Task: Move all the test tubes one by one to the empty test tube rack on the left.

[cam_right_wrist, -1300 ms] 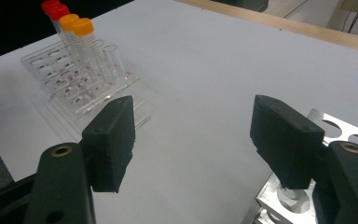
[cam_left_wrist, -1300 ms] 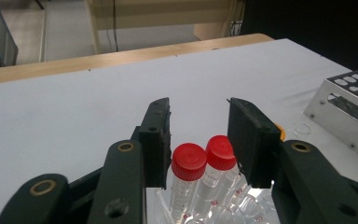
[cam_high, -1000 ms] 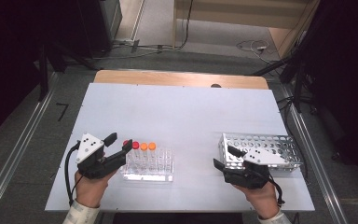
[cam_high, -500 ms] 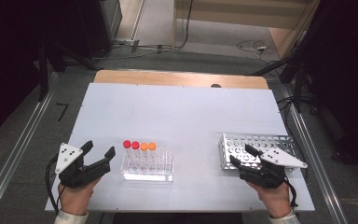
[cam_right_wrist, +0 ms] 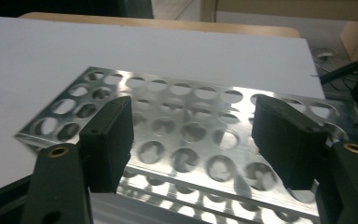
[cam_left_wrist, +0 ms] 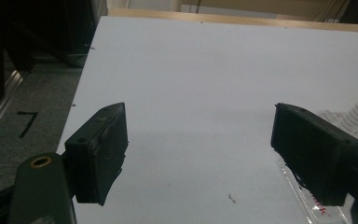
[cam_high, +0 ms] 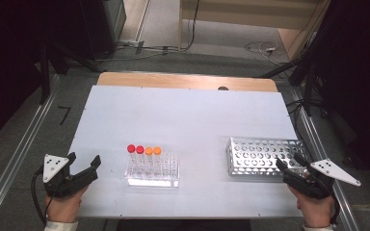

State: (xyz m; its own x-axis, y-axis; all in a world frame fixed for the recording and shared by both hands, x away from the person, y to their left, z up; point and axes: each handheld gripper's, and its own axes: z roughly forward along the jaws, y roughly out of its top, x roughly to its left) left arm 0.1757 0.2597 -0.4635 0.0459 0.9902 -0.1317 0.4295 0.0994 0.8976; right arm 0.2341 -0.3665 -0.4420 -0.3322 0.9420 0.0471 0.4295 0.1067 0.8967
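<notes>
White rectangular tabletop: wide bare room lying toward 12 o'clock. Clear plastic tube rack holding four capped tubes, two red, two orange, sitting near the 6 o'clock edge. One perforated metal rack standing at 4 o'clock, its round holes showing plainly in the right gripper view. Left gripper at 8 o'clock, jaws having just been opening, gaping wide over nothing. Right gripper at 4 o'clock, jaws spreading wide, gripping nothing, hovering at the metal rack.

A lab bench: capped test tubes in a clear rack, beside a perforated metal rack.
</notes>
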